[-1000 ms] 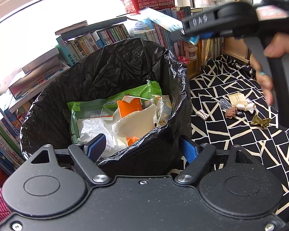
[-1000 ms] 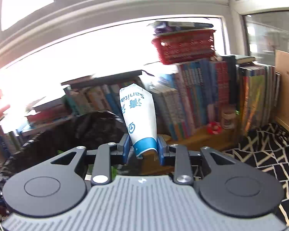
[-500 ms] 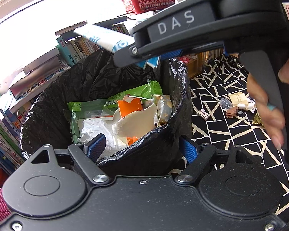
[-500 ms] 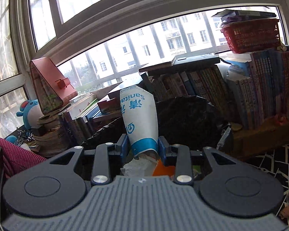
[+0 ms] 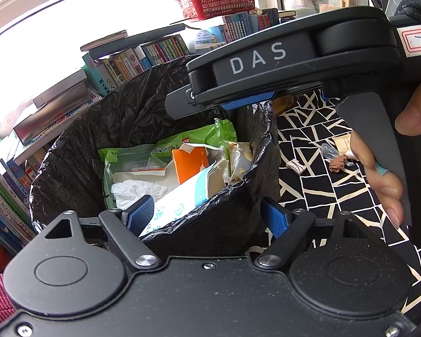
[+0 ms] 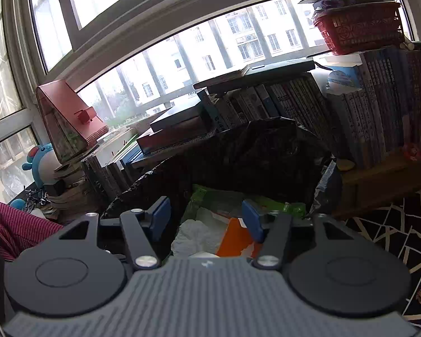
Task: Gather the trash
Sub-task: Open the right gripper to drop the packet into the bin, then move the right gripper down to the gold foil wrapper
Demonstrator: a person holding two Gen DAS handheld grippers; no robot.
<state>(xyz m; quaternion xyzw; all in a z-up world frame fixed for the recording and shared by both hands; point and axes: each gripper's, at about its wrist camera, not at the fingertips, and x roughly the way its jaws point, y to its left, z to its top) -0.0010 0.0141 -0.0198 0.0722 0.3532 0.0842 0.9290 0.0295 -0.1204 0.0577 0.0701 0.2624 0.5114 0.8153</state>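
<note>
In the left wrist view, the left hand-held gripper (image 5: 207, 217) sits at the bottom centre of the frame. Its blue pads stand on both sides of the near rim of the black-lined trash bin (image 5: 70, 151), one inside the rim and one outside. Whether the pads press on the rim I cannot tell.

The white and light-blue wrapper (image 5: 179, 199) lies in the bin, on top of the other trash. Its near end is just beside the left pad, and its far end rests against the orange carton (image 5: 189, 165) and the green packaging (image 5: 143, 151). A crumpled white tissue (image 5: 132, 191) lies to the left of it.

The right hand-held gripper (image 5: 238, 101) comes in from the upper right of this frame and hangs over the far side of the bin, above the wrapper and apart from it. A hand (image 5: 384, 174) at the right edge holds its handle.

In the right wrist view, the right hand-held gripper (image 6: 206, 217) has its jaws wide; they have just been opening and nothing is between them. Below the gap, in the lower centre, the tissue and the orange carton are visible inside the bin.

At the right of the left view, some small scraps (image 5: 336, 164) lie on the black-and-white patterned cloth (image 5: 322, 196). Books (image 5: 143, 59) stand behind the bin, with a red basket (image 5: 216, 1) on top.
</note>
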